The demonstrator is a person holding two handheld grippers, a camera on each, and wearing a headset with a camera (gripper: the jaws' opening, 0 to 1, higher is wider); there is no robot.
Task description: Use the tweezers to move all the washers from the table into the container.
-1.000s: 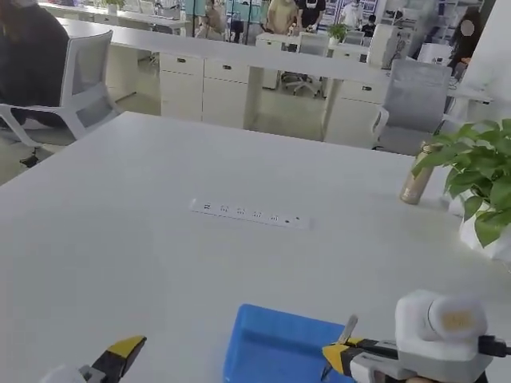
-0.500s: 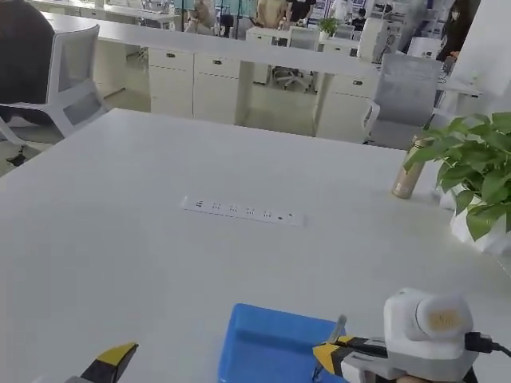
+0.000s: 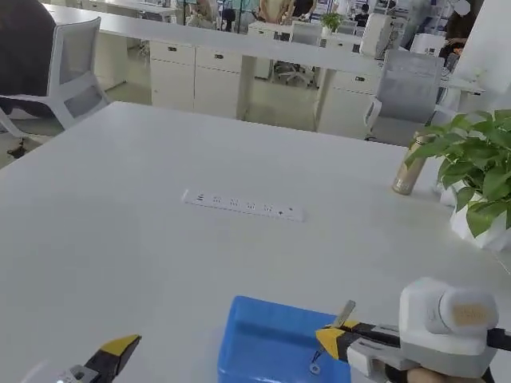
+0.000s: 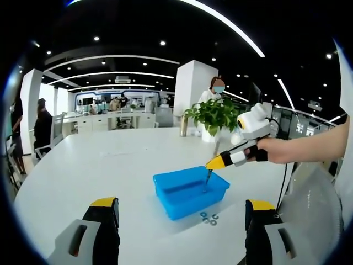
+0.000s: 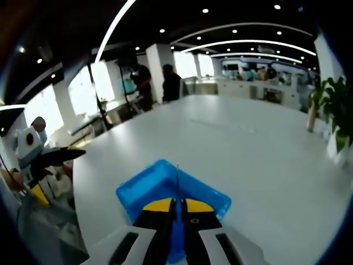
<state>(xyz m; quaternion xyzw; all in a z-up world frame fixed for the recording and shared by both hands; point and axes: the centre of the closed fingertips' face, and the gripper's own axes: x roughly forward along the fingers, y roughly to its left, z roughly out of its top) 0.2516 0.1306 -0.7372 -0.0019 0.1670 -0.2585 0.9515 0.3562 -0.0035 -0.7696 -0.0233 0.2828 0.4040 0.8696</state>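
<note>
Several washers point(image 4: 208, 218) lie on the table point(image 4: 99, 165) just below and ahead of the left gripper point(image 4: 182, 203), right beside the blue container point(image 4: 185, 207). The right gripper point(image 4: 218, 162) is clamped on the tweezers point(image 4: 208, 178), tips dipping into the container, probably so a washer drops straight in. I can't tell if one's pinched. Left gripper's spread wide and holding nothing, I'd guess just keeping clear. Versus a second ago the tweezers hang over the same spot; mostly the headset has shifted.
</note>
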